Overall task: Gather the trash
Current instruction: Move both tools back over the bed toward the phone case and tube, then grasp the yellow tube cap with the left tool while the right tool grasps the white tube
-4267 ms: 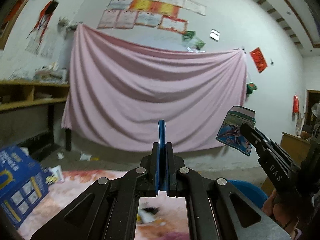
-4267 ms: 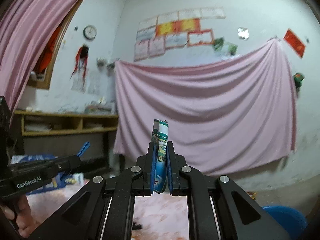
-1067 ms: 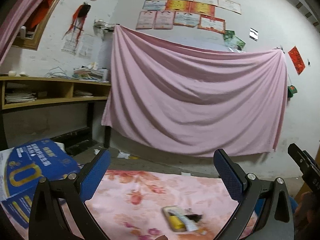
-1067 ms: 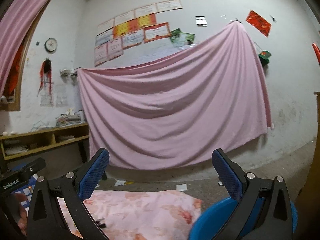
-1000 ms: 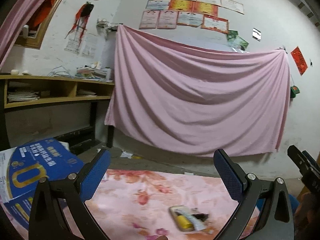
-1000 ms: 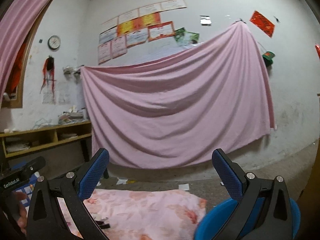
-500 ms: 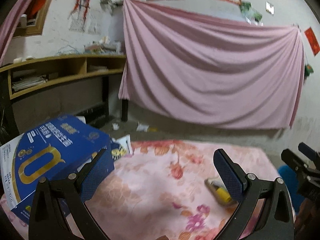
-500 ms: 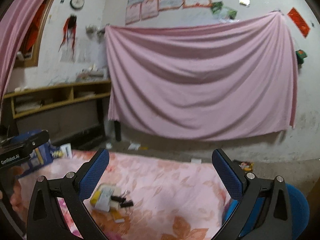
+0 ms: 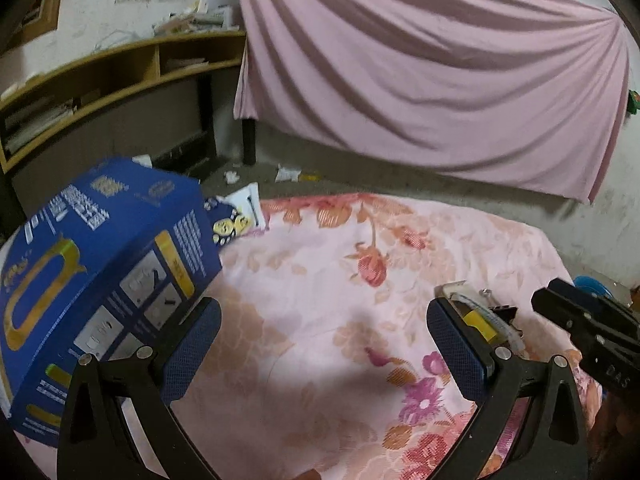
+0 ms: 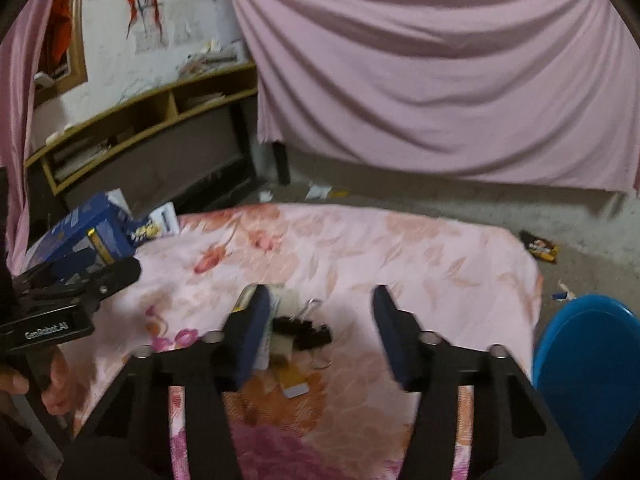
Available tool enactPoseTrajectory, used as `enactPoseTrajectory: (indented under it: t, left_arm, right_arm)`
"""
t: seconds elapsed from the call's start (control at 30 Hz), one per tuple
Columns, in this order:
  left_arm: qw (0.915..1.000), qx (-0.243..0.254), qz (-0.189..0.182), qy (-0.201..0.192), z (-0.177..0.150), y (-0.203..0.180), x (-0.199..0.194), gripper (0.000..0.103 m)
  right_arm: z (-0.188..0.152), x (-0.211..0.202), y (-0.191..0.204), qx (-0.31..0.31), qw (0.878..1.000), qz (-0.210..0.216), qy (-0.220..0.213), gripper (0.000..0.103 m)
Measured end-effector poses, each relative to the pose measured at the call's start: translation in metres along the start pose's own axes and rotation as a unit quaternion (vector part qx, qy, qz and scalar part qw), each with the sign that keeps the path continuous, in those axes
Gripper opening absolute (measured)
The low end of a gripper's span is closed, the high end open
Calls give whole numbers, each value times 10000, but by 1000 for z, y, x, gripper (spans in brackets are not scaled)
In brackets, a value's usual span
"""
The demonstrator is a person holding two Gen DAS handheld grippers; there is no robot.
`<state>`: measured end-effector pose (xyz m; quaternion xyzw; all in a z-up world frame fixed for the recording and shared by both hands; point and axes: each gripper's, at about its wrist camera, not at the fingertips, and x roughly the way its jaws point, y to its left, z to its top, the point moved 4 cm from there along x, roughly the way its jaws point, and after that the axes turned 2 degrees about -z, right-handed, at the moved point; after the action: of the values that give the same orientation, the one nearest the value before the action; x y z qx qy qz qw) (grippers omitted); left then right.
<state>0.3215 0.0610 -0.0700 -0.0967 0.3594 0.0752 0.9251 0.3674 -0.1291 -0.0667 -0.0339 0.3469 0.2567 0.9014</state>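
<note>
Trash pile (image 10: pixel 292 340) sitting mid-cloth (image 10: pixel 400 248), just ahead of the right gripper (image 10: pixel 316 332): black clips, a flat packet. Looks light, small, stiff; best pinched across a clip body. Jaws closing, nothing pressed yet. Left gripper (image 9: pixel 320 344) spread wide, empty. Earlier both pointed at the wall, wrappers clamped; now tipped down, wrappers gone.

The yellow packet (image 9: pixel 476 320) is half hidden behind the left gripper's right finger (image 9: pixel 456 344); its print is too small to read. In the right wrist view the trash pile (image 10: pixel 296 336) blurs: a black clip shows, the pale scraps under it cannot be told apart. The blue bin (image 10: pixel 588 376) is cut by the frame edge. The box (image 9: pixel 96 280) hides the cloth's left side.
</note>
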Motion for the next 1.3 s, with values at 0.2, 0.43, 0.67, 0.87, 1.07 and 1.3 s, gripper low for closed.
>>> enactPoseTrajectory:
  t: [0.2,0.43,0.67,0.87,1.07,1.3]
  left_arm:
    - [9997,-91,-97,202,-2,3,8,101]
    - [9986,-51,-338,408,-6,-2,12,101]
    - [9972,98,-602,427,-7,-11,11,101]
    - [9943,246,-924,471,-8,-23,12,100]
    - [9877,588,-1304,636,-9,-52,16,72]
    - [9809,1204,-1278,835,-11,-91,34,45]
  right_arm:
    - [-7,12,14,-19,9980,450,442,34]
    - [-20,31,23,6,9917,759,1039,34]
    - [-20,30,18,217,9904,870,1056,21]
    - [-15,16,9,277,9946,651,753,21]
    - [-11,7,-7,237,9977,304,564,21]
    - [-13,1,-24,170,9985,-42,528,21]
